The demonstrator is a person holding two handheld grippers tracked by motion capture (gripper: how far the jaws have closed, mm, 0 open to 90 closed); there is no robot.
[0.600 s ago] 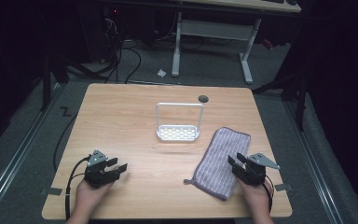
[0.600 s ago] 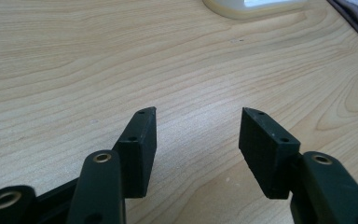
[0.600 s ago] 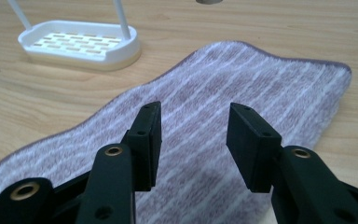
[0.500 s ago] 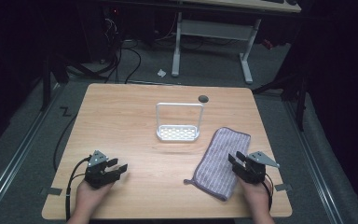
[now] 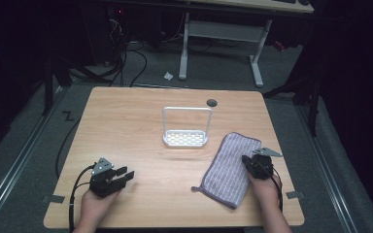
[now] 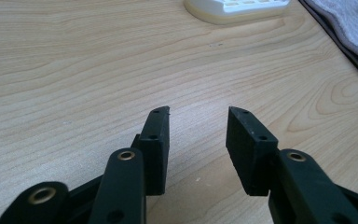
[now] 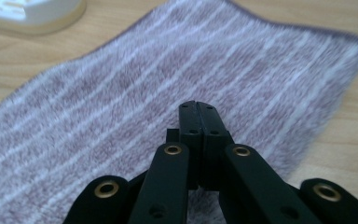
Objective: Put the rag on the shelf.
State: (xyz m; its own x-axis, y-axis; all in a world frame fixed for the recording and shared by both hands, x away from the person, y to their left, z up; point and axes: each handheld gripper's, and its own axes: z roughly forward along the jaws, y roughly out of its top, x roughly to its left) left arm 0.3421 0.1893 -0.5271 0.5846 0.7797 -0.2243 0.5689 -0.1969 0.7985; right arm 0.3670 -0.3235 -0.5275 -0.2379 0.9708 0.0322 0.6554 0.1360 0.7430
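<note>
Purple striped cloth [image 5: 229,167] lies flat, just right of white rack [image 5: 186,127]. My right gripper [image 7: 199,106] over cloth's right edge, jaws pressed together, nothing between. My left gripper [image 6: 198,122] well left of rack, jaws spread, empty. Likely grabbing cloth: should part jaws first, pinch edge low. Since earlier frame, right gripper edged slightly back; cloth unmoved.

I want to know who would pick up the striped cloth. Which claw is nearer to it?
The right claw: it is shut and over the striped cloth. The left claw is open above bare table, well off to the cloth's left.
</note>
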